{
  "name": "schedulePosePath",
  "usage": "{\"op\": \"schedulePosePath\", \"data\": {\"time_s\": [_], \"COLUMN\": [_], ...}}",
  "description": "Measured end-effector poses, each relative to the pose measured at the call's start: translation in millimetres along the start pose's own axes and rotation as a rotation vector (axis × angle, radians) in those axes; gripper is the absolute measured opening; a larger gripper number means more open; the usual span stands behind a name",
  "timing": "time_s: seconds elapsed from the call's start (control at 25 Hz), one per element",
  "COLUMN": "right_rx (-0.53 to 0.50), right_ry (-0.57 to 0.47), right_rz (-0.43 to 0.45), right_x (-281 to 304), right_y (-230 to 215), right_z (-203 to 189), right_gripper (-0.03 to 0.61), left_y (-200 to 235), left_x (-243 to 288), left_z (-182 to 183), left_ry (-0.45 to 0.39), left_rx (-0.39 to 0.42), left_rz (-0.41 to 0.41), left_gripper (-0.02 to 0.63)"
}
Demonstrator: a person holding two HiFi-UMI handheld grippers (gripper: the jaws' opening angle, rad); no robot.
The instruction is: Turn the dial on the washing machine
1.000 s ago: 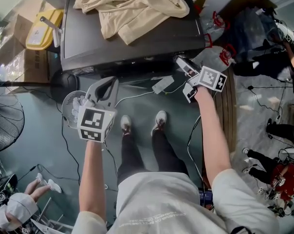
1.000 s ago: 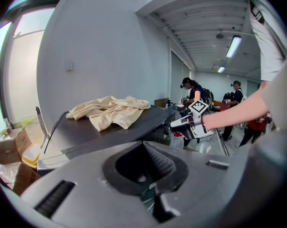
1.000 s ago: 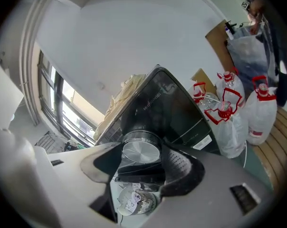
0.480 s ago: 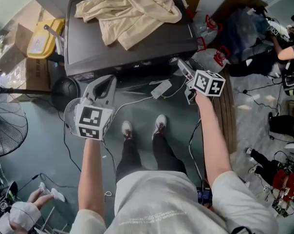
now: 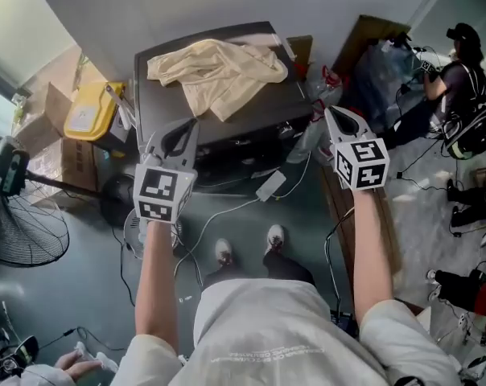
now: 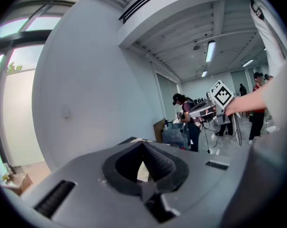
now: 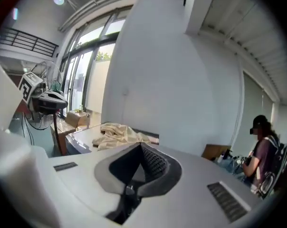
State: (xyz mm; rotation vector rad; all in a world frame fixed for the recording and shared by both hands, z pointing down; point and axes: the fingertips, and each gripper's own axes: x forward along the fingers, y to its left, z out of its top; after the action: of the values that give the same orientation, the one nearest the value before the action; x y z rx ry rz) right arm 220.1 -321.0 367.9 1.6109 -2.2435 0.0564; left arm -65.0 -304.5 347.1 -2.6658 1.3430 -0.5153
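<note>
The washing machine [image 5: 158, 95] is a dark grey box against the wall, with a beige cloth [image 5: 219, 75] crumpled on its lid. Its front falls in shadow and I cannot make out the dial. My left gripper [image 5: 191, 124] hovers over the machine's front left edge, shut and empty. My right gripper [image 5: 330, 112] hangs off the front right corner, apart from the machine; its jaws are closing, tips together, nothing between them. The right gripper view shows the cloth [image 7: 117, 133] on the lid beyond its tips [image 7: 141, 146]. The left gripper view's tips [image 6: 143, 144] also meet.
A standing fan [image 5: 22, 232] and a yellow container [image 5: 86, 111] sit left of the machine. Cables and a white adapter [image 5: 271, 186] lie on the floor before it. Bags [image 5: 380, 79] and a person [image 5: 460, 63] are at the back right. A wooden board [image 5: 339, 215] lies along the right.
The right gripper has left the machine's front right corner and its jaws have come together. Both grippers now sit higher and the view has tilted up toward the wall.
</note>
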Motion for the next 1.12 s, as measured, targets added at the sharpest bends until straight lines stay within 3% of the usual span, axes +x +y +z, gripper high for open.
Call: {"op": "schedulePosePath", "data": {"time_s": [0.2, 0.48, 0.88, 1.12], "right_rx": [-0.072, -0.133, -0.223, -0.225], "right_ry": [-0.12, -0.239, -0.294, -0.288], "right_rz": [-0.005, -0.02, -0.005, 0.002], "right_x": [-44, -90, -124, -125], "right_y": [20, 41, 83, 93], "right_z": [73, 143, 182, 179], "right_gripper": [0.014, 0.015, 0.014, 0.015], "left_y": [14, 17, 21, 13], "left_x": [-22, -47, -83, -93], "left_z": [56, 116, 141, 141], "left_ry": [-0.096, -0.213, -0.268, -0.278], "left_rx": [0.085, 0.19, 0.217, 0.209], "left_rz": [0.003, -0.026, -0.026, -0.034], "left_gripper": [0.015, 0.015, 0.017, 0.015]}}
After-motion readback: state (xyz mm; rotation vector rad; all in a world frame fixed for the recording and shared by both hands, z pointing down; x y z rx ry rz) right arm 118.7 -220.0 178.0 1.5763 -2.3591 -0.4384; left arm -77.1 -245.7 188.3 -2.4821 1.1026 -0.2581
